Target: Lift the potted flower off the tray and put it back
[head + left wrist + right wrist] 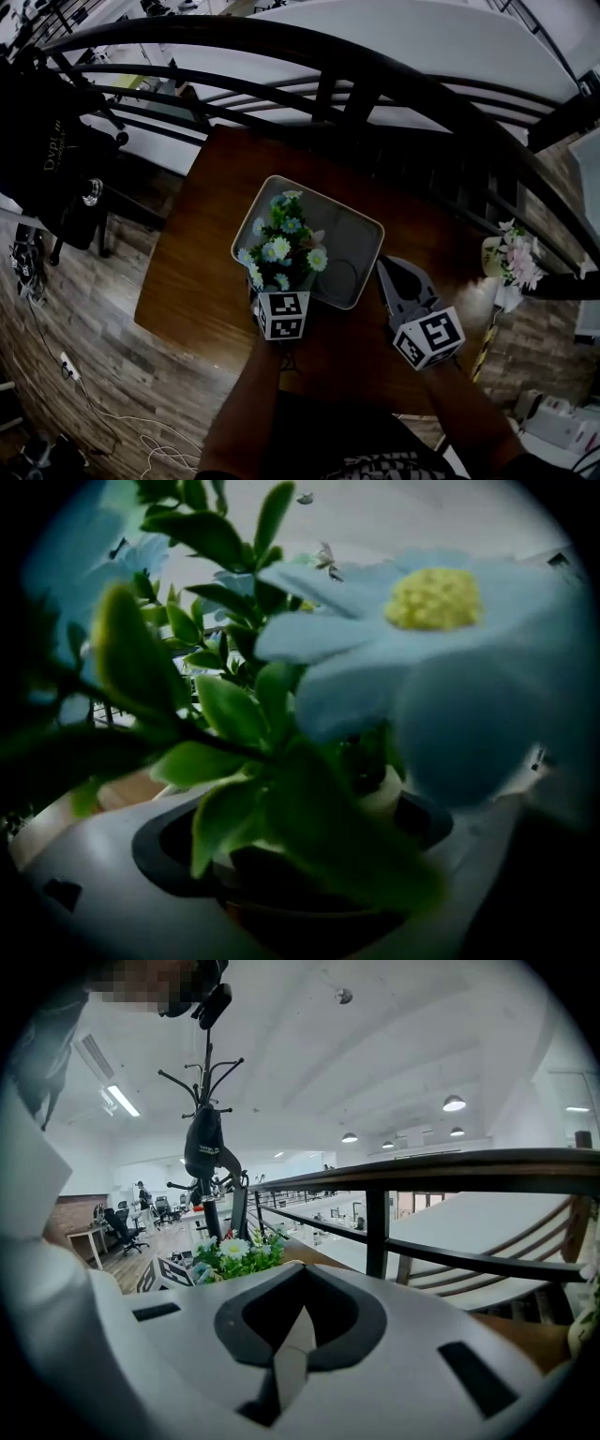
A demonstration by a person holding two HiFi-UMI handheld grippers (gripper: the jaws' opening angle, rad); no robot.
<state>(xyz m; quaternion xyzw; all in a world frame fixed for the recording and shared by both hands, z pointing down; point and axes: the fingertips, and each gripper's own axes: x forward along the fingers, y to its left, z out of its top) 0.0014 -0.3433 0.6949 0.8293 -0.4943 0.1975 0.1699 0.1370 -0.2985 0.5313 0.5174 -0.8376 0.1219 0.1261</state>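
Head view, nearest first: the left gripper (278, 289) has its jaws spread wide around the pot of the potted flower (281, 248), without squeezing it. The right gripper (384, 268), just beside the tray (361, 234), is closed and empty. The potted flower stands in the tray's near left corner, on the wooden table (187, 272). A dark railing (324, 98) runs behind.

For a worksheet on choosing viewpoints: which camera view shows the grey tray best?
The head view: most of the tray shows from above, with the potted flower in its left part. The left gripper view is filled with leaves and petals, so no tray can be made out. The right gripper view shows only the blooms, no tray.
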